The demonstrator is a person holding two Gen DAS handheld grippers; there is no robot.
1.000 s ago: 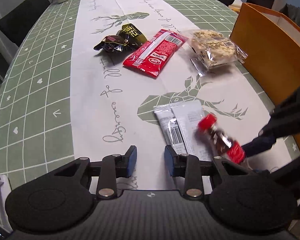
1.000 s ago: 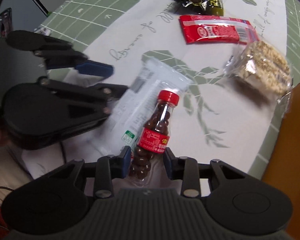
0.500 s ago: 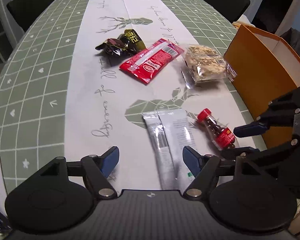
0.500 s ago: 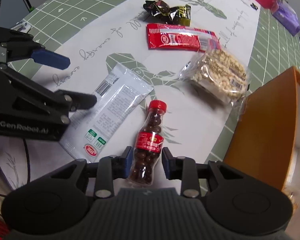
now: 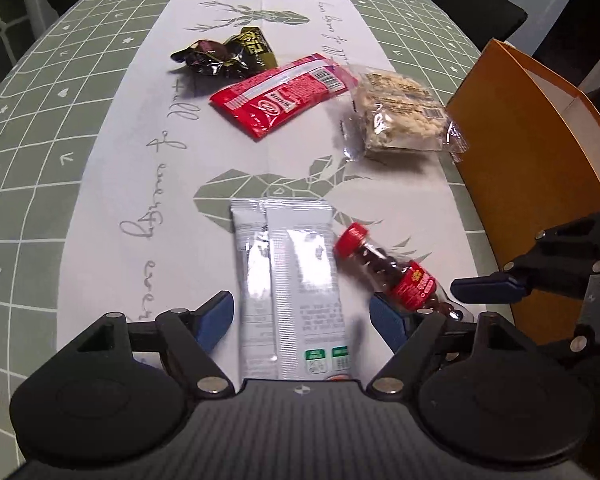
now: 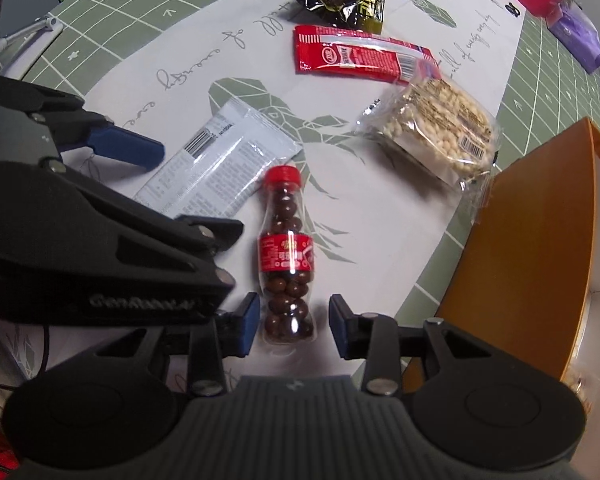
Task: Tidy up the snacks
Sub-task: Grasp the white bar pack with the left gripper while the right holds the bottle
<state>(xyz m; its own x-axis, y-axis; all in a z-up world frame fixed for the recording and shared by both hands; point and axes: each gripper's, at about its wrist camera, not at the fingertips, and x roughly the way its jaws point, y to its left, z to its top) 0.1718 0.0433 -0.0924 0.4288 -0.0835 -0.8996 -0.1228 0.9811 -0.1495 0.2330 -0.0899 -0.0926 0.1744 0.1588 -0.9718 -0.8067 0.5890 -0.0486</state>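
A small bottle of chocolate balls (image 6: 286,258) with a red cap lies on the table; its base sits between the fingers of my open right gripper (image 6: 294,320), not clamped. It also shows in the left wrist view (image 5: 392,276). A white snack packet (image 5: 292,280) lies flat, its near end between the wide-open fingers of my left gripper (image 5: 304,318); it also shows in the right wrist view (image 6: 220,164). Farther off lie a red packet (image 5: 284,94), a clear bag of puffed-rice bars (image 5: 400,114) and dark wrapped sweets (image 5: 228,54).
An open orange box (image 5: 540,128) stands at the table's right edge, close to the bottle; it also shows in the right wrist view (image 6: 540,240). Pink and purple items (image 6: 556,4) sit at the far end. The green checked cloth has a white runner (image 5: 140,140).
My right gripper has opened and let the bottle go onto the table. My left gripper has opened wide and moved forward over the white packet's near end.
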